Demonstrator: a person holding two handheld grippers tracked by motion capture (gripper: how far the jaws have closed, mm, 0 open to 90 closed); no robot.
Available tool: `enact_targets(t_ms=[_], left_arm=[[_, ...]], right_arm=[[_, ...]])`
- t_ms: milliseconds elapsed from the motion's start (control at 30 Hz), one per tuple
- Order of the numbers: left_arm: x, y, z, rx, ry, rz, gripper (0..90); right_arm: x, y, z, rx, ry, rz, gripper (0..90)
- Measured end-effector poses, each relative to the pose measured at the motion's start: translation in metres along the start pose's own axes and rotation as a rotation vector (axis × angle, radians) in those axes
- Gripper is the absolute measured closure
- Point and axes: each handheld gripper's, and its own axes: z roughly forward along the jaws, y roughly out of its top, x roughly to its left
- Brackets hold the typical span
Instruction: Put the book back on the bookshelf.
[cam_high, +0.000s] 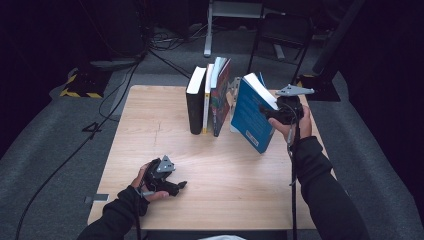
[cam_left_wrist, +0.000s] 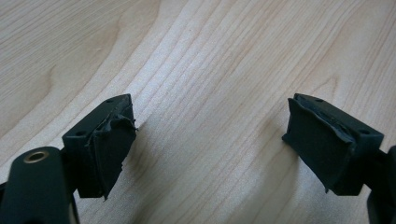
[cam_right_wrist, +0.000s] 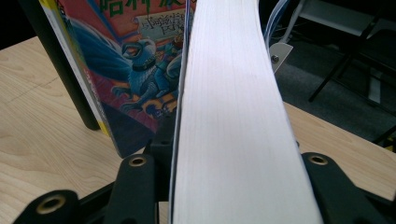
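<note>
A thick blue-covered book (cam_high: 252, 112) hangs tilted above the table, page edge (cam_right_wrist: 233, 116) facing me, with my right gripper (cam_high: 270, 112) shut on it from the right. Left of it stand three upright books: a black one (cam_high: 195, 102), a thin yellow-edged one (cam_high: 207, 100) and a colourful illustrated one (cam_high: 220, 97) (cam_right_wrist: 135, 60). My left gripper (cam_high: 180, 186) (cam_left_wrist: 210, 144) rests low over the wooden table (cam_high: 150, 130) near the front left, open, with only bare wood between its pads (cam_left_wrist: 112, 149).
A white metal bookend (cam_high: 234, 87) (cam_right_wrist: 279, 52) stands behind the blue book. Cables (cam_high: 115, 90) trail over the grey floor left of the table. A dark chair (cam_high: 282, 35) stands beyond the far edge.
</note>
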Motion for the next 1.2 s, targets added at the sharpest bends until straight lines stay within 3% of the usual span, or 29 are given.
enact_targets(t_ms=[233,400,600,1200], left_arm=[[0.000,0.000,0.000,0.000,-0.002,0.000,16.1],[0.000,0.000,0.000,0.000,-0.002,0.001,16.1],[0.000,0.000,0.000,-0.001,-0.002,0.001,16.2],[-0.001,0.000,0.000,0.001,-0.012,0.013,16.2]], right_arm=[[-0.009,0.015,0.005,0.040,0.049,0.008,56.7],[-0.010,0.019,0.008,0.053,0.061,0.013,58.6],[-0.007,0.028,0.010,0.079,0.052,-0.013,60.0],[-0.006,0.072,0.031,0.058,-0.058,0.056,60.0]])
